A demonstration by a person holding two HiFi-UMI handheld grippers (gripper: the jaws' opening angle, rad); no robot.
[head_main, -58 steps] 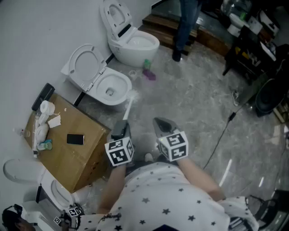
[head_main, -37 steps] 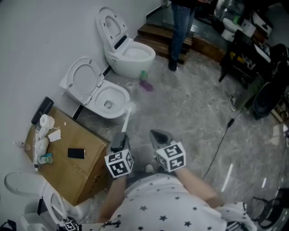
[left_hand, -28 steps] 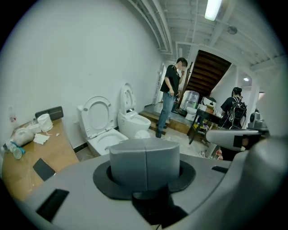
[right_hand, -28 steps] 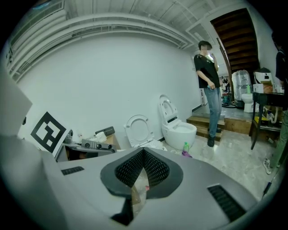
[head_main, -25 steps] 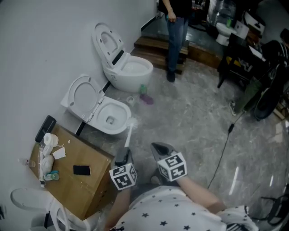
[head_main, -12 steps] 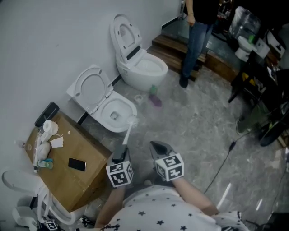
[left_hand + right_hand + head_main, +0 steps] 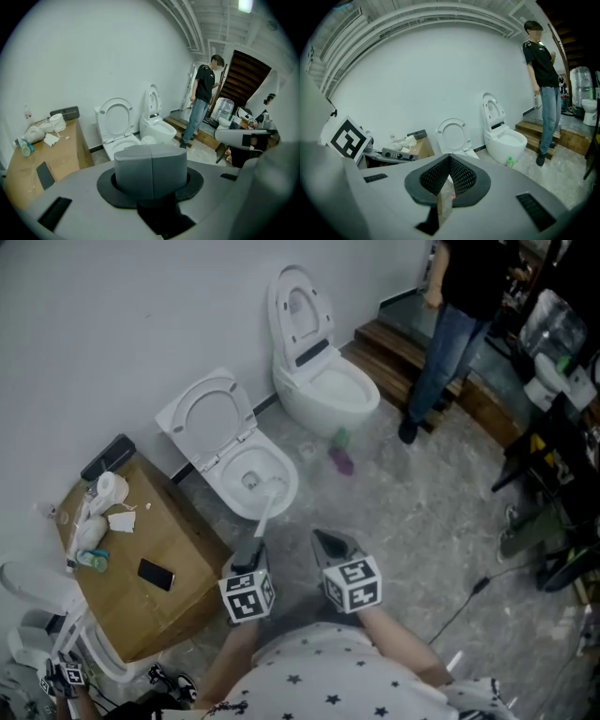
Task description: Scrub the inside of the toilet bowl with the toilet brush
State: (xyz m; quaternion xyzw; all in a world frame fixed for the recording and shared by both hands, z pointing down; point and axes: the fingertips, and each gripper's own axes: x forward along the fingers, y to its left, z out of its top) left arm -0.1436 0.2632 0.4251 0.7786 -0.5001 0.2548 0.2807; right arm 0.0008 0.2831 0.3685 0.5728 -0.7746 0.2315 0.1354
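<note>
The near white toilet point(image 7: 232, 503) stands with its lid up against the wall, also visible in the left gripper view point(image 7: 116, 123). My left gripper point(image 7: 251, 550) is shut on the handle of the white toilet brush point(image 7: 263, 517). The brush head sits over the near right rim of that bowl. In the left gripper view the jaws point(image 7: 151, 161) are pressed together, with the brush head point(image 7: 149, 139) just beyond them. My right gripper point(image 7: 324, 541) hangs beside the left one, short of the bowl, shut and holding nothing point(image 7: 449, 162).
A second white toilet point(image 7: 327, 392) stands farther right, with a green bottle point(image 7: 340, 437) and a purple thing point(image 7: 342, 462) on the floor before it. A brown box point(image 7: 127, 554) with a phone point(image 7: 156, 574) is at the left. A person point(image 7: 452, 329) stands by wooden steps point(image 7: 394, 345).
The head view has swung, so both toilets now sit farther right. The brush head has come from beside the near bowl to over its rim. The person has moved right.
</note>
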